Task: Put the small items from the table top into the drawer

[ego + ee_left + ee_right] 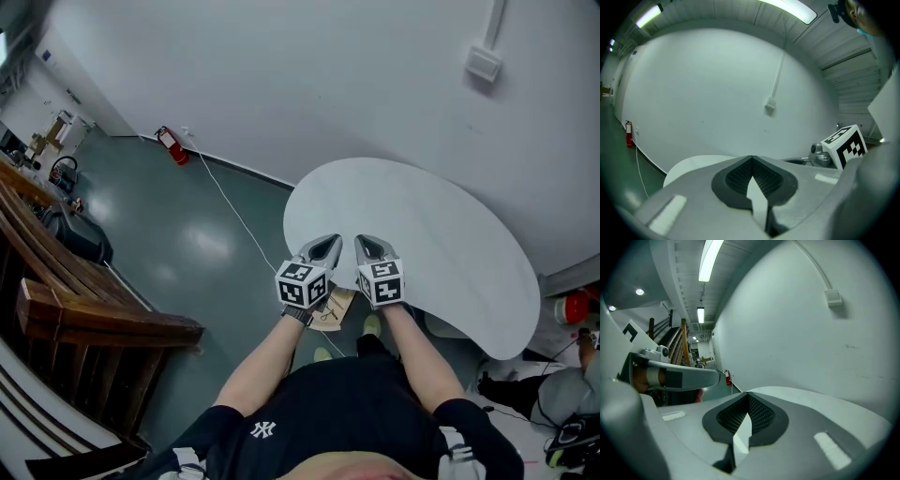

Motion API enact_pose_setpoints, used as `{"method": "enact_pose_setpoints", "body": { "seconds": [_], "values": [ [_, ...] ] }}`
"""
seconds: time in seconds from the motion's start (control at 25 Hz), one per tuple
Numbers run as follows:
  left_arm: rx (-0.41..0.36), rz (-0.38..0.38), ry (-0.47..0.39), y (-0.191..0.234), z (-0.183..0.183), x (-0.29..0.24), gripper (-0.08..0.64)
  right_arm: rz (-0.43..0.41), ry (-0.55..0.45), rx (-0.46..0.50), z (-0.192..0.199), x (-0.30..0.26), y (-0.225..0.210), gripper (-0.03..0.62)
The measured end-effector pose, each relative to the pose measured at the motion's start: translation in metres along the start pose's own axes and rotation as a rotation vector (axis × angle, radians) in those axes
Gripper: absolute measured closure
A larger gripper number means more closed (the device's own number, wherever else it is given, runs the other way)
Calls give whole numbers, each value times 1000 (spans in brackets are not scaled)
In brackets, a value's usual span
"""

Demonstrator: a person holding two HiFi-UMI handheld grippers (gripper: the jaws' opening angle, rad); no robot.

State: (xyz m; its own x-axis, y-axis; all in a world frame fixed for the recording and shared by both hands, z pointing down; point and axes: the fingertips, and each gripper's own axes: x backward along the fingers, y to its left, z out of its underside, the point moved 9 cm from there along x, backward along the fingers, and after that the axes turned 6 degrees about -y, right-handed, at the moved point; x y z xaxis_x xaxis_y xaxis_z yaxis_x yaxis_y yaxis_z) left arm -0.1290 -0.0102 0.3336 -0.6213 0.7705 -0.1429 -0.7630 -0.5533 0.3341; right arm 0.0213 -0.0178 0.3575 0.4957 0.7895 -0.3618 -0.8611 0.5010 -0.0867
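Observation:
A white kidney-shaped table (450, 234) stands against the wall, and I see no small items on its top and no drawer in any view. My left gripper (327, 241) and right gripper (367, 241) hover side by side over the table's near edge, each with its marker cube toward me. In the left gripper view the left gripper (751, 157) has its jaws met at the tips with nothing between them; the right gripper's cube (845, 144) shows at the right. The right gripper (747, 393) is likewise shut and empty, above the table (811, 397).
A red fire extinguisher (172, 145) stands by the wall, and a white cable (234, 211) runs across the green floor. Wooden steps (84, 300) are at the left. A cardboard piece (335, 309) lies on the floor below the grippers. A white box (484, 64) is mounted on the wall.

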Motion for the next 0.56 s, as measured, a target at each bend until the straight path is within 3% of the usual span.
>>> {"method": "enact_pose_setpoints", "body": {
  "seconds": [0.56],
  "values": [
    [-7,-35,-59,10,-13,-13,560,-27,-53,9,-17,-13,-14,572]
  ]
}}
